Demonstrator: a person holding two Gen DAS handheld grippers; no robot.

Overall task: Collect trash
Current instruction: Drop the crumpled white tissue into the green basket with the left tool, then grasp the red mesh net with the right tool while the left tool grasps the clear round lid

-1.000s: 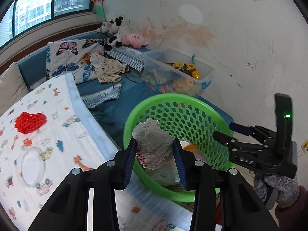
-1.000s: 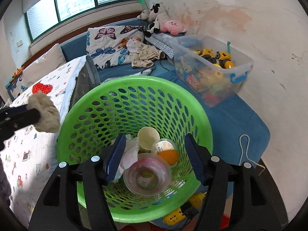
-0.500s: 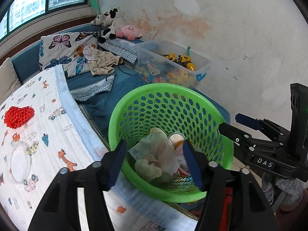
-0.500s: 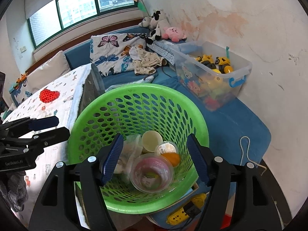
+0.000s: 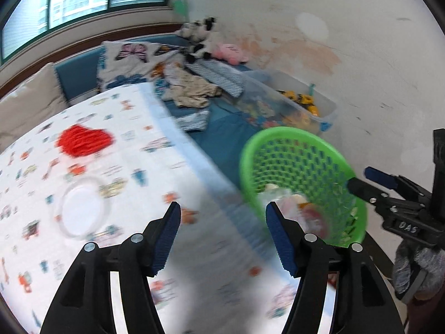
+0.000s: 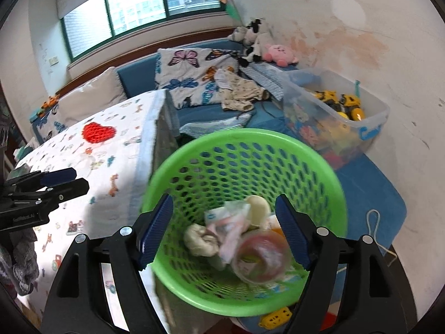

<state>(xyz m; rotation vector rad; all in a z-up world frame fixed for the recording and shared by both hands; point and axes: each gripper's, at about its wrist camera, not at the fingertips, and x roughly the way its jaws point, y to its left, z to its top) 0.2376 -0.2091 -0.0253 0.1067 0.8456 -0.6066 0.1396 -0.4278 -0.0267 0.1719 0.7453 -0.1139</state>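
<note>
Surface: a table under a white cloth (image 5: 116, 150) printed with small cartoon cars and animals, its pale blue hem running along the edge nearest the basket.
On the surface: a red heart-shaped mat (image 5: 83, 140) and, nearer the camera, a clear round lid (image 5: 82, 208); the left view is blurred.
Basket: a green perforated basket (image 6: 222, 144) just beside the surface's edge, below its level.
Trash: inside the basket lie crumpled wrappers (image 6: 230, 222), a pale wad (image 6: 200, 240), a cream round lid (image 6: 258, 206) and a clear cup (image 6: 261, 256) with a reddish rim.
Left tool (image 5: 222, 239): blue-padded fingers spread wide with nothing between them, above the surface's edge.
Right tool (image 6: 225, 231): fingers wide apart, holding nothing, over the basket's mouth.
Room: a blue bench seat (image 6: 139, 75) under a green-framed window (image 6: 139, 8), with a butterfly pillow (image 6: 192, 75), plush toys (image 6: 261, 44) in the corner and loose clothes (image 6: 242, 94).
Wall side: a clear bin of toys (image 6: 336, 117) against a stained white wall (image 6: 375, 41).
</note>
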